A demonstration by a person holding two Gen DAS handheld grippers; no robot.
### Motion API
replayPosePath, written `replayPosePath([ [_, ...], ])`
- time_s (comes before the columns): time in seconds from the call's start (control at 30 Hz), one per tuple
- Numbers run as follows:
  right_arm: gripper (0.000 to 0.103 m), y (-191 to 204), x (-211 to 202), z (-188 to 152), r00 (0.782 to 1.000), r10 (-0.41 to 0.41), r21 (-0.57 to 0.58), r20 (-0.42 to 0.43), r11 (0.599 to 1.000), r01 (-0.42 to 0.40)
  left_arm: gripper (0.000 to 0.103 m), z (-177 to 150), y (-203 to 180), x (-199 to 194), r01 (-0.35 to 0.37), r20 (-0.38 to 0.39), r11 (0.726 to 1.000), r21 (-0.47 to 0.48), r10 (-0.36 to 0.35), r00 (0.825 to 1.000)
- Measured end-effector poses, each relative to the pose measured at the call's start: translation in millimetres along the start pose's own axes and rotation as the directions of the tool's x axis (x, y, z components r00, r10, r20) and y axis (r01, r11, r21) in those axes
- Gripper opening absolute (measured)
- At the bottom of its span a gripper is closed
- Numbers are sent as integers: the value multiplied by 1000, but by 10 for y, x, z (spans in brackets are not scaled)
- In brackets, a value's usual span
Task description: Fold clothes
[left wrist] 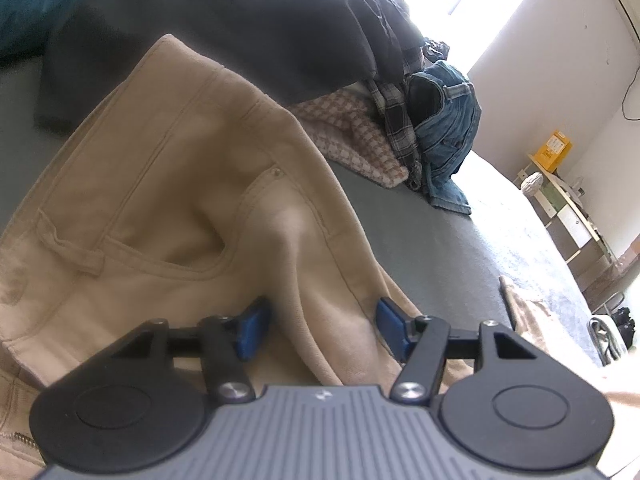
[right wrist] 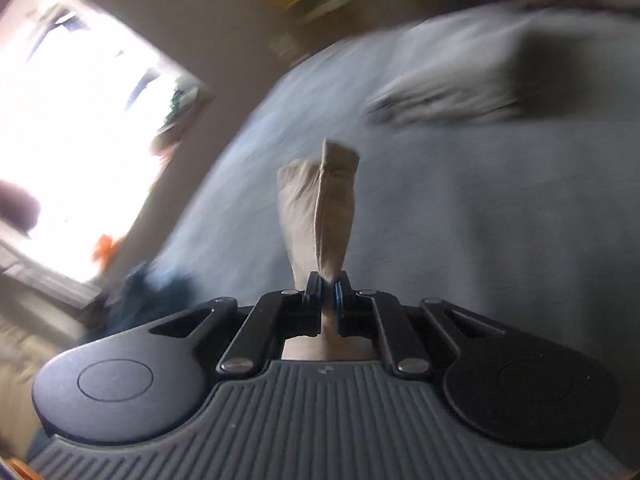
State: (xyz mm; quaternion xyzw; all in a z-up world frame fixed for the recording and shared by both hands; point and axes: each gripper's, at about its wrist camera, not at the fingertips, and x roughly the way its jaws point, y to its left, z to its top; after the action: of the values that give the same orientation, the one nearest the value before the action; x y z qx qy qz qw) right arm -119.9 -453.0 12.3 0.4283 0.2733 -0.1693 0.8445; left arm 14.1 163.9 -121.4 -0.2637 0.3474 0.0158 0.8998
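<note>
Right now, tan trousers (left wrist: 192, 184) lie on bed (left wrist: 420, 256) w/ left gripper (left wrist: 320, 330) spread apart over a fold; right gripper (right wrist: 327, 300) clamped tight on trouser hem (right wrist: 320, 212), above bed.

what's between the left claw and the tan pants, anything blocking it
Nothing visible. The left claw sits open right over the tan pants, a raised fold of the fabric between its blue pads, apparently not pinched. The pile of other clothes lies farther back on the bed.

tan trousers (left wrist: 192, 184), blue jeans (left wrist: 448, 136), dark plaid shirt (left wrist: 396, 120), perhaps grey-blue bedcover (right wrist: 460, 220)
</note>
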Motion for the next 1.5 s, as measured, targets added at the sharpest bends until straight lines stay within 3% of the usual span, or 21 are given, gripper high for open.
replayPosePath([
  [0.1, 5, -420, -317, -191, 983, -185, 73, -15, 980, 186, 61, -7, -1, 2, 2, 4, 1000, -3, -2, 1000],
  [0.23, 13, -965, -312, -545, 906, -380, 240, -189, 876, 417, 64, -18, -38, 10, -5, 8, 1000, 11, 5, 1000],
  [0.3, 15, -988, -236, -594, 887, -401, 219, -231, 867, 449, 64, -15, -54, 7, -8, 7, 1000, 14, 8, 1000],
  [0.4, 18, -726, -153, -517, 891, -400, 45, -212, 907, 418, 64, -9, -56, -11, -8, 6, 1000, 10, 8, 1000],
  [0.47, 18, -485, -150, -421, 909, -385, -152, -161, 920, 362, 65, -9, -58, -20, -8, 6, 1000, 10, 8, 1000],
  [0.53, 20, -146, -91, -386, 939, -321, -355, -123, 898, 260, 66, -12, -65, -8, -12, 7, 1000, 20, 12, 1000],
  [0.6, 24, 201, 16, -397, 967, -215, -526, -137, 843, 113, 66, -19, -83, 9, -19, 9, 999, 35, 19, 1000],
  [0.63, 24, 369, 90, -438, 971, -164, -589, -175, 808, 30, 66, -22, -92, 14, -21, 11, 999, 42, 21, 1000],
  [0.7, 25, 700, 259, -579, 956, -76, -686, -283, 712, -146, 67, -28, -108, 20, -24, 13, 998, 52, 23, 1000],
  [0.8, 27, 1189, 581, -944, 881, -30, -768, -473, 504, -395, 67, -32, -120, 21, -29, 15, 998, 60, 28, 999],
  [0.9, 27, 1589, 840, -1445, 773, -61, -750, -631, 299, -589, 69, -34, -126, 27, -31, 19, 997, 71, 30, 999],
  [1.0, 27, 1852, 970, -2028, 646, -116, -656, -755, 134, -743, 69, -41, -137, 47, -37, 22, 996, 85, 35, 999],
  [1.1, 27, 1973, 1074, -2483, 577, -206, -592, -790, 12, -806, 69, -39, -152, 56, -42, 23, 995, 89, 40, 999],
  [1.13, 27, 1995, 1115, -2599, 557, -235, -572, -797, -4, -820, 69, -38, -151, 55, -41, 23, 995, 87, 39, 999],
  [1.23, 27, 1937, 1278, -2771, 513, -317, -550, -798, 35, -835, 69, -35, -137, 54, -35, 22, 996, 82, 33, 999],
  [1.3, 28, 1877, 1221, -2789, 495, -328, -537, -805, 47, -842, 69, -32, -124, 55, -30, 23, 996, 80, 28, 999],
  [1.37, 23, 1816, 1153, -2784, 507, -334, -546, -795, 29, -837, 69, -29, -109, 52, -23, 28, 997, 74, 21, 999],
  [1.4, 12, 1793, 1128, -2773, 521, -337, -558, -784, 17, -829, 69, -28, -102, 47, -20, 32, 997, 71, 18, 999],
  [1.43, 3, 1793, 1129, -2749, 540, -334, -577, -772, 13, -817, 69, -26, -96, 42, -17, 36, 998, 67, 15, 999],
  [1.5, 1, 1854, 1139, -2659, 585, -314, -619, -748, 11, -785, 69, -15, -86, 25, -12, 43, 998, 60, 9, 999],
])
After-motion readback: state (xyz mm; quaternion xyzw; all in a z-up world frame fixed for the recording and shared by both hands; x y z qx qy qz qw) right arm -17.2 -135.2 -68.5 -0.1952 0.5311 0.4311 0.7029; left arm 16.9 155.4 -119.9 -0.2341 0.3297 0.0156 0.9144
